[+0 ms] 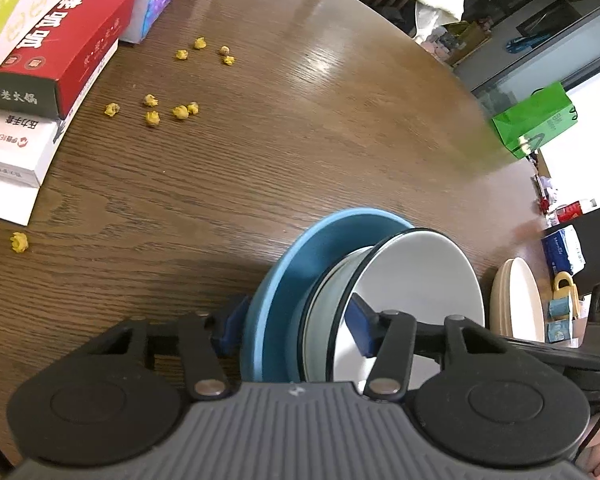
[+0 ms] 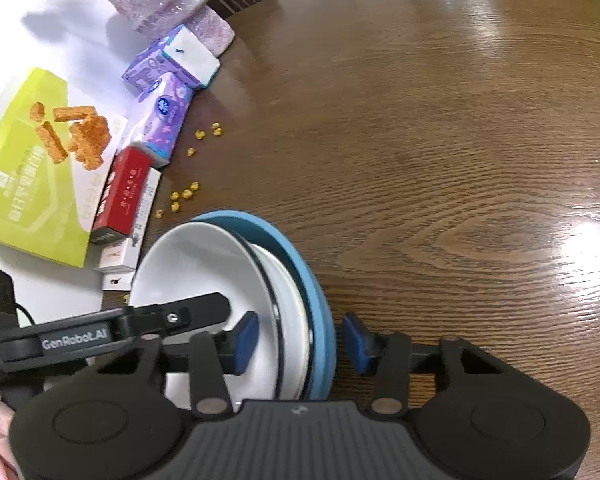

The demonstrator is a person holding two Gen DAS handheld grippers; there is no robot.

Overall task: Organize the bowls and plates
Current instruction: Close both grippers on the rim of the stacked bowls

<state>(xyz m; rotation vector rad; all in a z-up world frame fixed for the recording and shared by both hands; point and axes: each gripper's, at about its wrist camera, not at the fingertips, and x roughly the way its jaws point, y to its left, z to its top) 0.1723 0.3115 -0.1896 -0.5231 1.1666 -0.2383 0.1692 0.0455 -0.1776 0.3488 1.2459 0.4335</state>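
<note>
A stack of dishes stands on the brown wooden table (image 1: 300,120): a blue plate (image 1: 276,276) (image 2: 320,300) at the bottom, a pale dish on it, and a white bowl with a black rim (image 1: 416,280) (image 2: 196,272) on top. My left gripper (image 1: 296,326) straddles the stack's edge. One blue pad lies against the plate's outer rim and the other against the bowl's inner wall. My right gripper (image 2: 300,342) straddles the opposite edge, one pad inside the bowl. A thin strip of table shows between its outer pad and the plate's rim. Cream plates (image 1: 516,300) are piled to the right.
Boxes lie along the table's left side: a red box (image 1: 60,52) (image 2: 120,196), a white box (image 1: 12,148) and a green box (image 2: 32,168). Purple tissue packs (image 2: 164,120) lie beyond them. Small yellow bits (image 1: 168,110) (image 2: 184,194) dot the wood. A green bag (image 1: 536,120) stands off the table.
</note>
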